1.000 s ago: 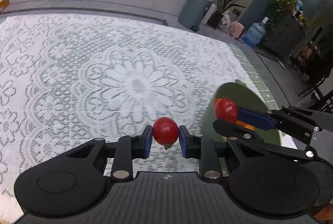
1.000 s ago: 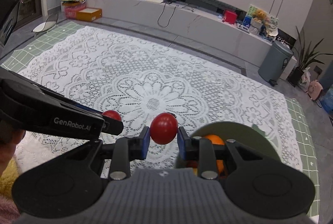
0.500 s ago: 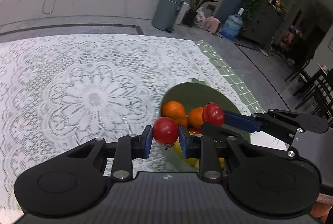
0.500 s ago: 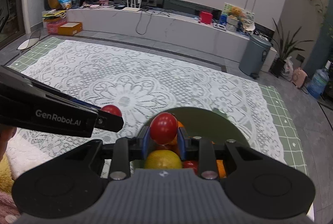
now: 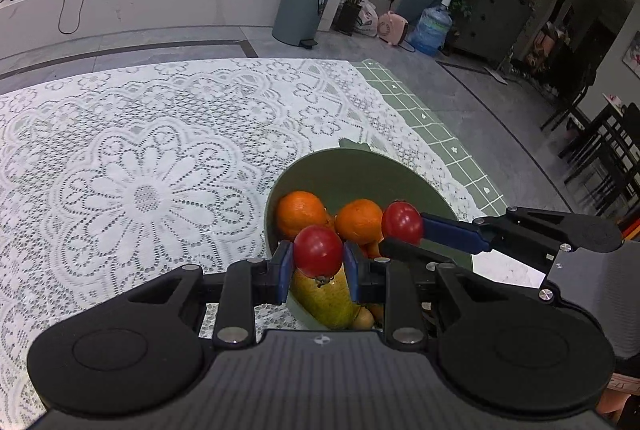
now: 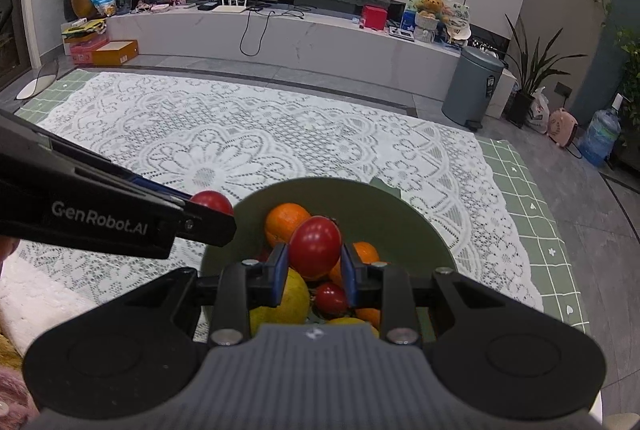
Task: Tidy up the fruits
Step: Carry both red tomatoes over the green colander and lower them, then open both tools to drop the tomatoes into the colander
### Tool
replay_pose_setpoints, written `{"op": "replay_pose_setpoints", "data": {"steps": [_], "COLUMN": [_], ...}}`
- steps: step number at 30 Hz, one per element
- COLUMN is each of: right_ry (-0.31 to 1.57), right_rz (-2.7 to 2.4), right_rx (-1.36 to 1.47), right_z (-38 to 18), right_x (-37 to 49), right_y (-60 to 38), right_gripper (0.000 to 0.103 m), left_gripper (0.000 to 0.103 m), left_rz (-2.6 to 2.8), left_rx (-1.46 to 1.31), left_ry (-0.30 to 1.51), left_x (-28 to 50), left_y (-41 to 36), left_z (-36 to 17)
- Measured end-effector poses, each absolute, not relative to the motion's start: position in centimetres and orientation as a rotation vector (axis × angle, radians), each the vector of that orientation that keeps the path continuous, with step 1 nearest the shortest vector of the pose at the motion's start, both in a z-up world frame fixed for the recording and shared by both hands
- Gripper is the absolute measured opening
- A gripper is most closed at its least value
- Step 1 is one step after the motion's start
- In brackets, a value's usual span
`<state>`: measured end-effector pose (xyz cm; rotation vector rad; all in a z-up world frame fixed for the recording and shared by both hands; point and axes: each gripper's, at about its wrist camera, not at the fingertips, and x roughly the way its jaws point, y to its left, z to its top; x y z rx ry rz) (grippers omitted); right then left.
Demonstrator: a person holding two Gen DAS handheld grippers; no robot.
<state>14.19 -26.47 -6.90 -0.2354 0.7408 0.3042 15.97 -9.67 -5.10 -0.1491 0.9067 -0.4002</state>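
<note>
Left wrist view: the left gripper (image 5: pixel 318 266) sits clamped on a red tomato (image 5: pixel 318 250) at lower centre, just over the near rim of the green bowl (image 5: pixel 360 166); I'd carry it further inside before letting go. Right wrist view: the right gripper (image 6: pixel 314 270) pinches its own tomato (image 6: pixel 315 247) above the piled oranges (image 6: pixel 286 220), with free room toward the bowl's far wall.
</note>
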Motion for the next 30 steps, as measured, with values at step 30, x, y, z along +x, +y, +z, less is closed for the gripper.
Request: {"op": "replay_pose_setpoints", "data": {"steps": [30], "right_ry": [0.851], "right_rz": [0.277], "right_rx": [-0.276], "right_z": [-11.1], "right_x": [18.5], "right_y": [-26.9], "right_gripper": [0.025], "left_gripper": [0.03], "left_rz": [-0.441], "left_rx": [-0.075], "left_ry": [0.987], "left_x": [19.8], "left_y": [-11.5], "left_z": [-9.0]}}
